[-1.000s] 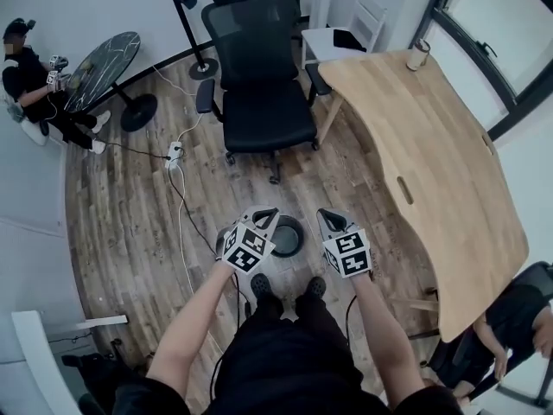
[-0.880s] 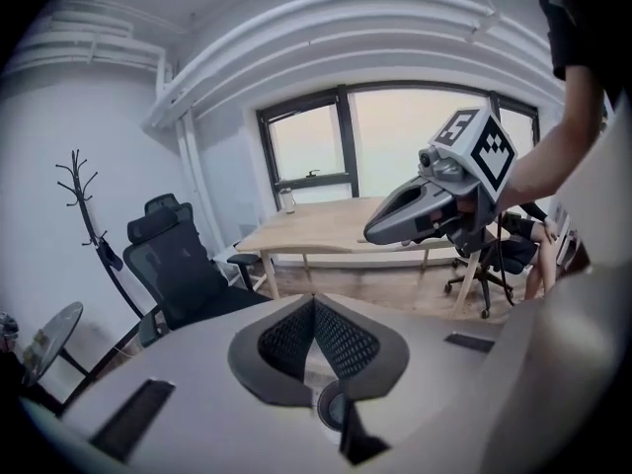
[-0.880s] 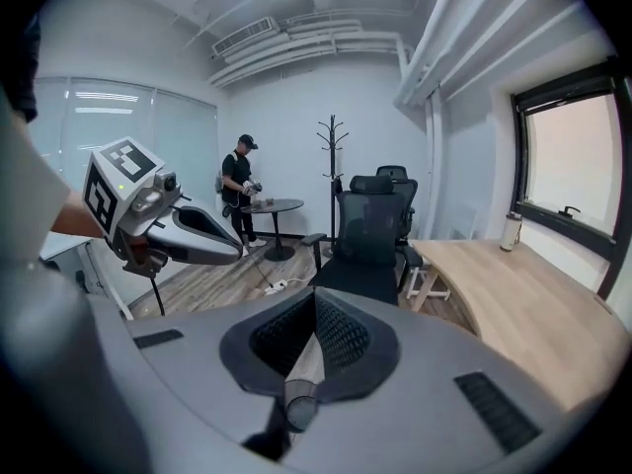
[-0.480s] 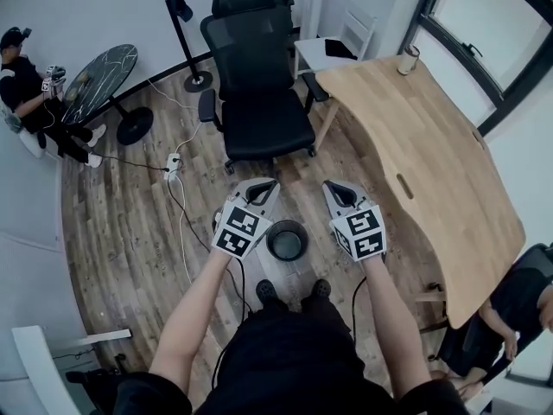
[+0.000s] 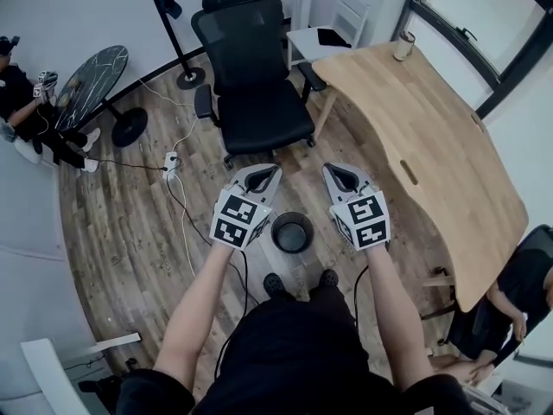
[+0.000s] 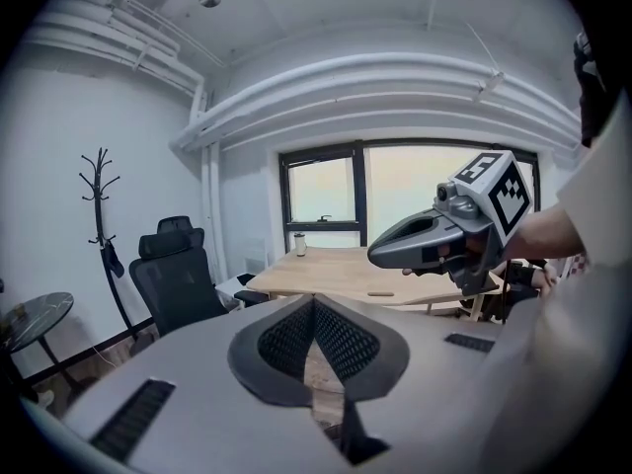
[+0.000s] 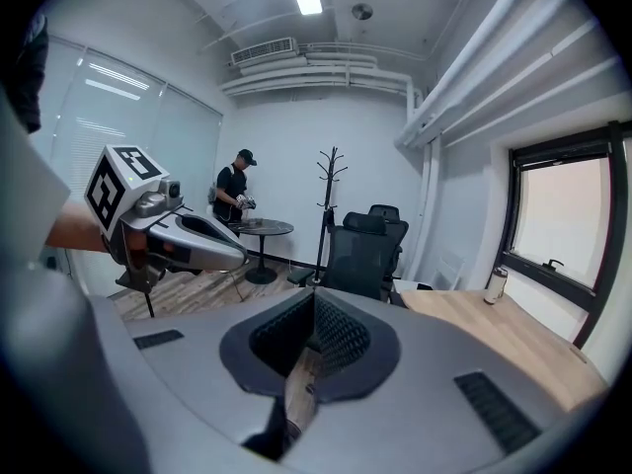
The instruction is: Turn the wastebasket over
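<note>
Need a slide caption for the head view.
Left tongs and right tongs, shut and empty, hover beside the upright wastebasket on the wood floor.

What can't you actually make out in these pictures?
- Wastebasket inside: head view, too dark and small to see contents.
- Person by round table: head view, partly cut off by left edge.
- Cup on desk: head view, too small for its label.

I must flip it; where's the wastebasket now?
Head view, centre: the wastebasket stands on the floor between the left tongs and right tongs, ahead of the shoes.
</note>
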`<state>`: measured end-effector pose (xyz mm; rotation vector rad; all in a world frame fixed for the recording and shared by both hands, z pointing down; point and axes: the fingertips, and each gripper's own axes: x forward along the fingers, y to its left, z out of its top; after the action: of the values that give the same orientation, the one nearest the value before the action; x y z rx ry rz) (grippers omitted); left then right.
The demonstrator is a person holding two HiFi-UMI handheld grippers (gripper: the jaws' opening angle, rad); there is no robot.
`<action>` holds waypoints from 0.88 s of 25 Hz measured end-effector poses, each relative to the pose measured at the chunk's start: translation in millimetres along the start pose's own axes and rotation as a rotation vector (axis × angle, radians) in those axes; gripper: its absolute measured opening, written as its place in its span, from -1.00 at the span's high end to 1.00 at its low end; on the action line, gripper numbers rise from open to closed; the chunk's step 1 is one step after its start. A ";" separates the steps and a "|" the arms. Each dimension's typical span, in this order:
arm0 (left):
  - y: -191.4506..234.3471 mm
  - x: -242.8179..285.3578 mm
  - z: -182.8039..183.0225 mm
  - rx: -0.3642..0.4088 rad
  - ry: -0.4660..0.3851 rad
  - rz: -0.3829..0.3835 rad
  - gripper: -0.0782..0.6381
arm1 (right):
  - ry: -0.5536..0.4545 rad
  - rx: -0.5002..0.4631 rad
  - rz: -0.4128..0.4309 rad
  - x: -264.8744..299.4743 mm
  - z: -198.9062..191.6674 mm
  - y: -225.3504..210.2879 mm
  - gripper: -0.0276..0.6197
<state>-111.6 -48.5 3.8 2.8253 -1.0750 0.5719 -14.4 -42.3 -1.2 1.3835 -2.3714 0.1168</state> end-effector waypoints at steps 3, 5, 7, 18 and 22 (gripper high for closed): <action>7.8 -1.5 -1.7 -0.003 -0.005 0.013 0.74 | 0.001 -0.004 -0.004 2.9 0.6 4.7 0.82; 11.3 -0.1 -1.8 -0.007 -0.013 0.020 0.74 | 0.005 -0.002 -0.004 4.2 -0.9 4.8 0.82; 13.6 1.6 -1.8 -0.014 -0.020 0.016 0.74 | 0.011 0.004 -0.009 5.7 -2.1 2.9 0.82; 25.7 0.3 1.1 -0.039 -0.044 -0.002 0.74 | 0.013 0.001 -0.017 15.1 4.3 9.3 0.82; 26.8 3.4 -1.6 -0.038 -0.039 -0.002 0.74 | 0.013 -0.007 -0.015 17.6 5.0 7.9 0.82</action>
<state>-127.3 -70.6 4.6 2.8161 -1.0777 0.4932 -30.2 -54.0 1.7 1.3928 -2.3479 0.1125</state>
